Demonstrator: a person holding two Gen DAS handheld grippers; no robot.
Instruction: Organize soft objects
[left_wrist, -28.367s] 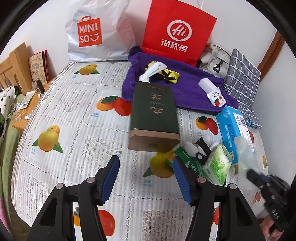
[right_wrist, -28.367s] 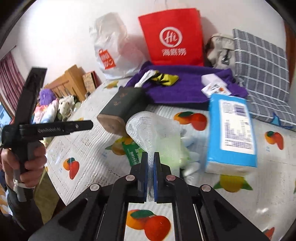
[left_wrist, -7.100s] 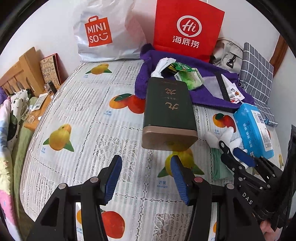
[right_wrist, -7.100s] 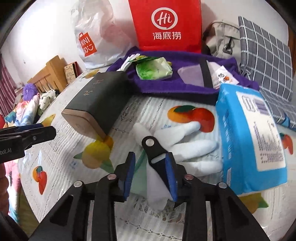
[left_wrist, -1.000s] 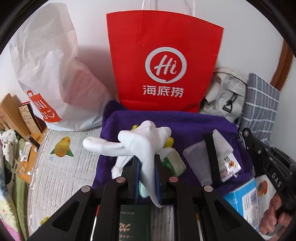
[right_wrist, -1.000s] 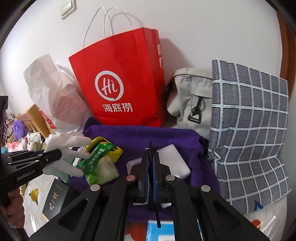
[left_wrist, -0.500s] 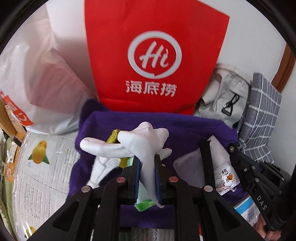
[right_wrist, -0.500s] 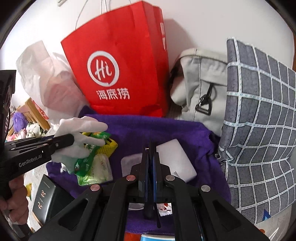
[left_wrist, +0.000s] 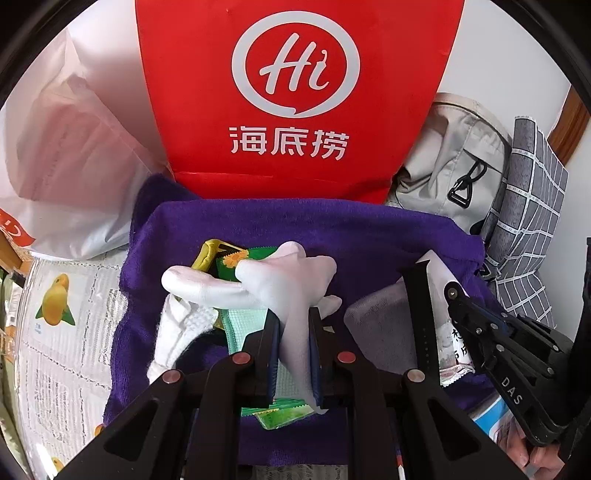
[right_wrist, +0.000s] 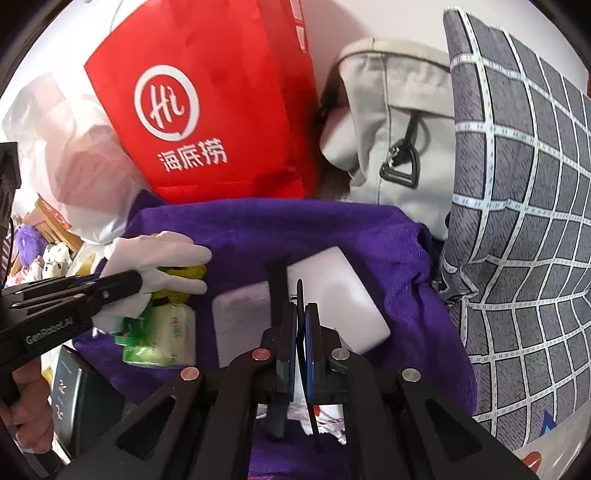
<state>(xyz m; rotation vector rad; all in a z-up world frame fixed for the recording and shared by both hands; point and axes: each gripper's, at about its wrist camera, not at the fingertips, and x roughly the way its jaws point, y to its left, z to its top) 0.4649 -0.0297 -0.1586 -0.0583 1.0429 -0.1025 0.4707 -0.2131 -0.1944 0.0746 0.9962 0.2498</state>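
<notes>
White glove (left_wrist: 291, 280) pinched by its cuff between the pressed-together pads of the left gripper (left_wrist: 293, 343), centre of the left wrist view, fingers flopping up and left over the small pile on the purple towel (left_wrist: 369, 236). Beneath it: a yellow item (left_wrist: 208, 253), green packets (left_wrist: 284, 410) and a white cloth (left_wrist: 177, 332) at lower left of centre. Whether the glove fingers rest on the pile or hang just above, hard to tell.

Right gripper (right_wrist: 301, 325) shut on a thin dark strap (right_wrist: 277, 291), centre of the right wrist view, with a slim dark blade-like piece beside it between the pads; strap lying over a pale flat pad (right_wrist: 332, 291) on the towel.

Handling, as a judgement: glove light, limp, no shape of its own, likely to drape and catch on whatever lies below; cuff hold sound, since the fingers trail free. Little risk of damage; some risk of sliding off the heap if let go on a slope. Strap light and bendy too, stiffer along its length, best held near the middle as now.

Room: red bag (left_wrist: 295, 92) standing tight along the back edge of the towel, upper centre; white plastic bag (left_wrist: 74, 155) at upper left; grey bag (left_wrist: 454, 166) and checked cushion (right_wrist: 517, 221) closing the right side. Free towel mostly between pile and pad, centre of frame, and a strip in front of the red bag. The two tools close together here, so crossing paths worth avoiding.
</notes>
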